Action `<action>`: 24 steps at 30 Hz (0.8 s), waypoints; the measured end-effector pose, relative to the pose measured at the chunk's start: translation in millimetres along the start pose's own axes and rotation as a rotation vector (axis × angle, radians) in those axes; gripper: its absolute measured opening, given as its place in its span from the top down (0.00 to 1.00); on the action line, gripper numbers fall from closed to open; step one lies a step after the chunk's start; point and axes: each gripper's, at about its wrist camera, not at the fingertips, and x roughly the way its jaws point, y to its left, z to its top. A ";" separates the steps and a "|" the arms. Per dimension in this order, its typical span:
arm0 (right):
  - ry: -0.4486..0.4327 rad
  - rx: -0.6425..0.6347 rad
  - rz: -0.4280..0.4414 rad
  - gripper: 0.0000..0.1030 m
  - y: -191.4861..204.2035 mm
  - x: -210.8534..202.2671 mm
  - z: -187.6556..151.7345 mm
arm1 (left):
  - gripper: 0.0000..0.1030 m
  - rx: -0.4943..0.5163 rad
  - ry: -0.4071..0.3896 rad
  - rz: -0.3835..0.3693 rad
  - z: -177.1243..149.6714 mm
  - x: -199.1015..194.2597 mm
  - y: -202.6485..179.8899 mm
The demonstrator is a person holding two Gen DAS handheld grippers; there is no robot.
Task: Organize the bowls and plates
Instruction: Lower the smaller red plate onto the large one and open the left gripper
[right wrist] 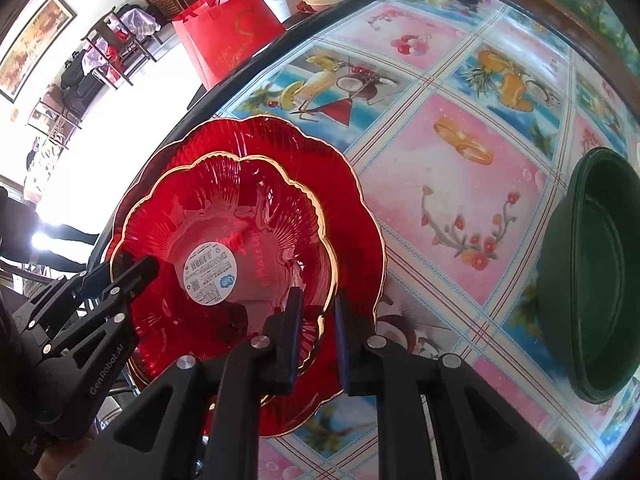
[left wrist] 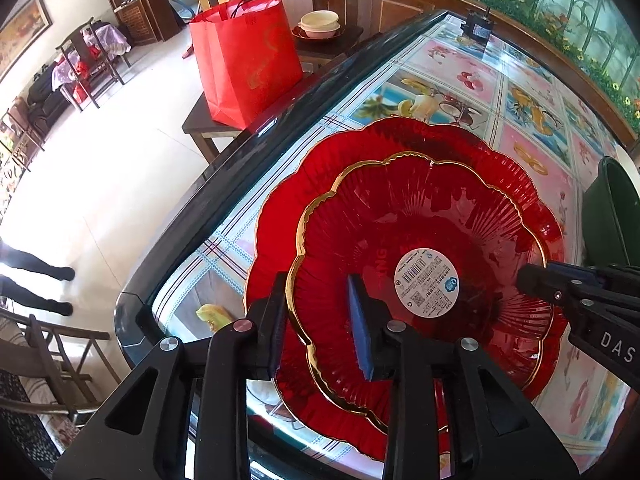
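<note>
Two red glass plates with scalloped gold rims lie stacked at the table's near edge. The smaller plate (left wrist: 400, 220) (right wrist: 224, 200), with a round white label, rests in the larger plate (left wrist: 360, 148) (right wrist: 320, 152). My left gripper (left wrist: 316, 280) straddles the smaller plate's left rim, with a clear gap to its blue pad. My right gripper (right wrist: 318, 292) straddles the opposite rim, the gold edge between its pads with a slim gap. Each gripper also shows in the other view: the right gripper (left wrist: 528, 280) and the left gripper (right wrist: 136, 264).
A stack of dark green bowls (right wrist: 596, 280) (left wrist: 612, 216) stands on the flowered tablecloth at the right. Off the table's dark edge, a red bag (left wrist: 244, 56) sits on a low stand and cream bowls (left wrist: 320, 22) on another. A person's legs (left wrist: 36, 276) are at the left.
</note>
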 end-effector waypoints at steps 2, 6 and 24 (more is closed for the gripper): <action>0.001 0.005 -0.002 0.87 -0.1 -2.3 -0.9 | 0.71 0.003 -0.005 0.004 -0.5 0.2 -1.6; 0.003 0.012 -0.006 0.87 1.3 0.0 1.9 | 0.68 0.013 -0.018 0.018 -1.6 0.3 -5.8; -0.058 0.045 0.062 0.67 -2.2 -23.2 1.5 | 0.54 -0.004 -0.028 0.001 2.8 -5.9 -2.9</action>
